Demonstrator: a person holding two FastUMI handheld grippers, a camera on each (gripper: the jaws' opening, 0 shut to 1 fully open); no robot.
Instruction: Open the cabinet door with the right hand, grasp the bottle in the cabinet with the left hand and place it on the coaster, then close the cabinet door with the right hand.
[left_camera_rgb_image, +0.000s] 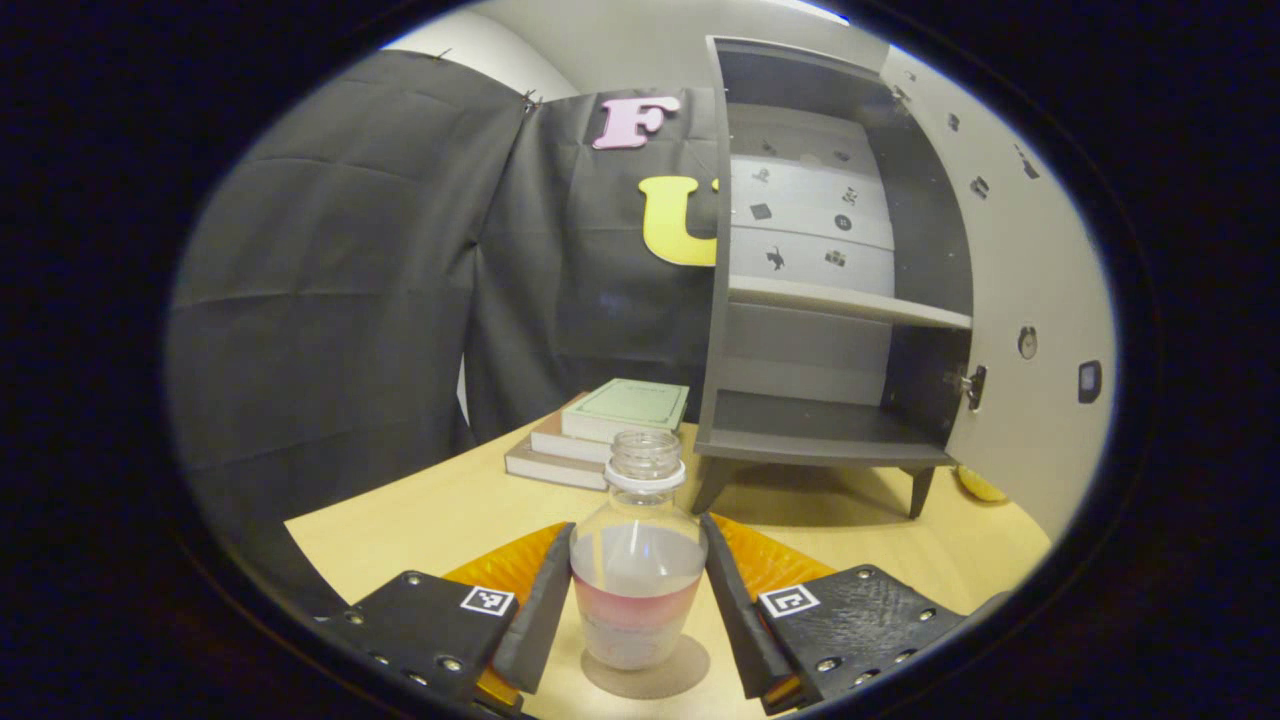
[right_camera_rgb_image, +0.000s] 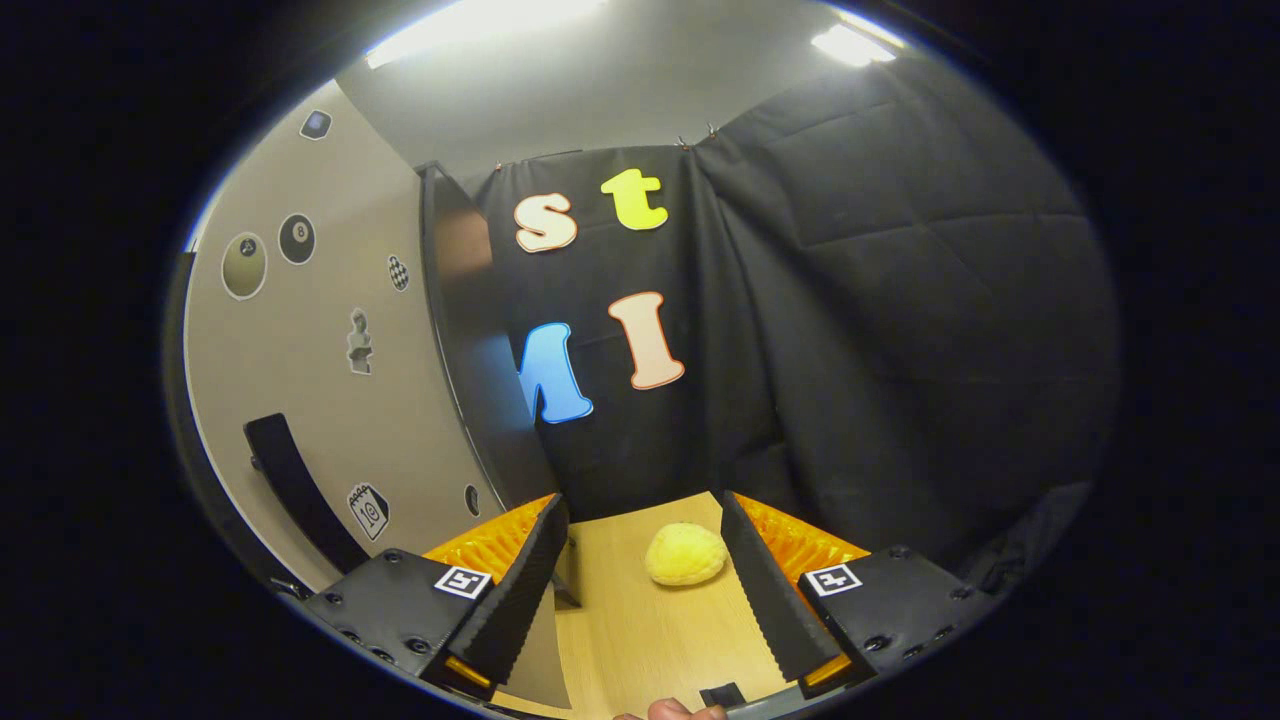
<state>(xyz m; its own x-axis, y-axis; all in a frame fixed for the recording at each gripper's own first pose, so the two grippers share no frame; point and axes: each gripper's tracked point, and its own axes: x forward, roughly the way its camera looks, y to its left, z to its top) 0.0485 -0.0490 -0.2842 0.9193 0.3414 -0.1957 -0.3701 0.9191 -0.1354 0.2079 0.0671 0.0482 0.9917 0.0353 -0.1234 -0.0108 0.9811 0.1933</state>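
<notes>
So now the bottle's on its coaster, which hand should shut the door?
Probably the right. The right gripper is open and empty beside the open cabinet door; the left gripper has its jaws around the bottle on the coaster.

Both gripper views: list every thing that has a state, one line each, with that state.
Cabinet door: swung open.
Cabinet: shelves bare.
Bottle: upright on the coaster, uncapped, partly filled.
Coaster: flat on the table, under the bottle.
Left hand-held gripper: open, fingers either side of the bottle.
Right hand-held gripper: open, holding nothing.
Books: stacked, closed.

Left gripper view faces open cabinet (left_camera_rgb_image: 830, 300), right gripper view beside door (right_camera_rgb_image: 330, 400)
</notes>
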